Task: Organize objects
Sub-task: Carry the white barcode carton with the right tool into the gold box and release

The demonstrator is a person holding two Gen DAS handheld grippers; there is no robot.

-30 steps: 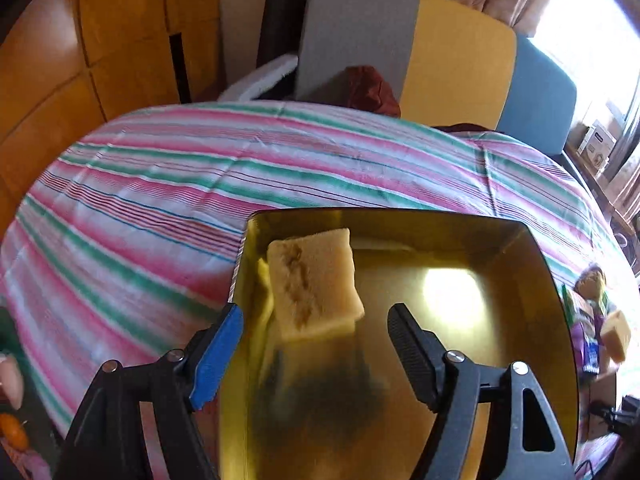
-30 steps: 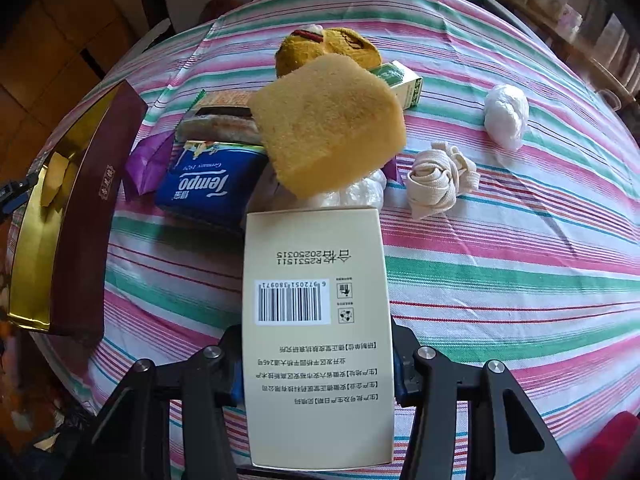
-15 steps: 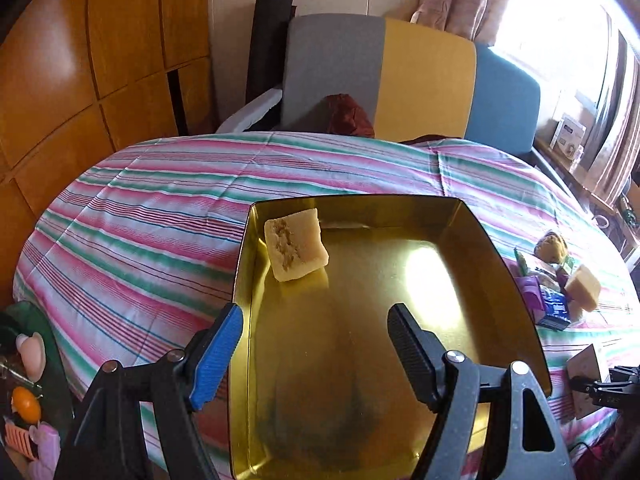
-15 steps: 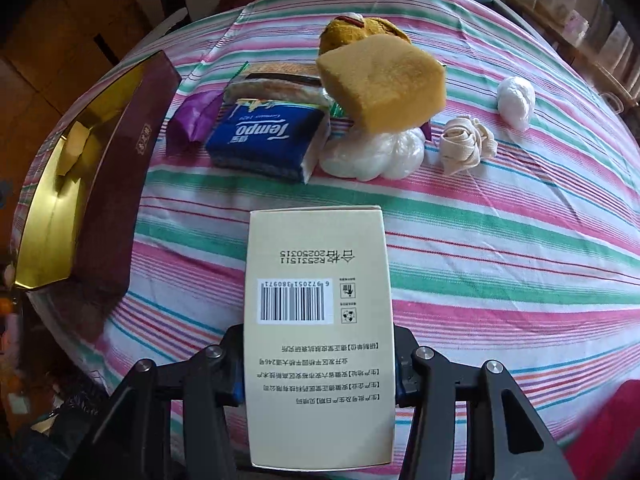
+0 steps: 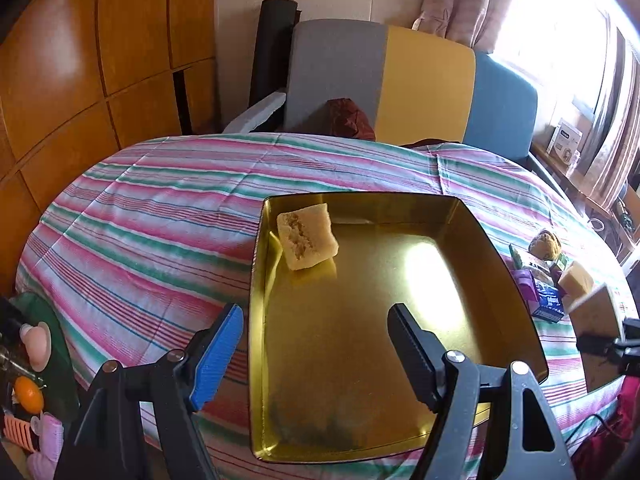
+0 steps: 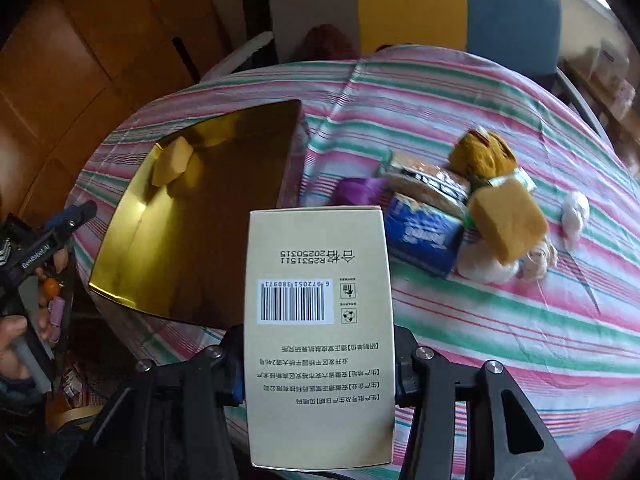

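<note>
Lifted higher since a second ago, cream carton (image 6: 318, 336) clamped between the pads of the right hand-held gripper (image 6: 319, 364), barcode face up, now over the near edge of the striped tabletop (image 6: 500, 320) beside the gold tray (image 6: 132, 240). Pulled back from the tray (image 5: 472, 248), left hand-held gripper (image 5: 316, 344), jaws apart and empty. One yellow sponge (image 5: 307, 236) in the tray's far left corner. Right of the tray, a second sponge (image 6: 508, 220) atop a clutter of packets.
</note>
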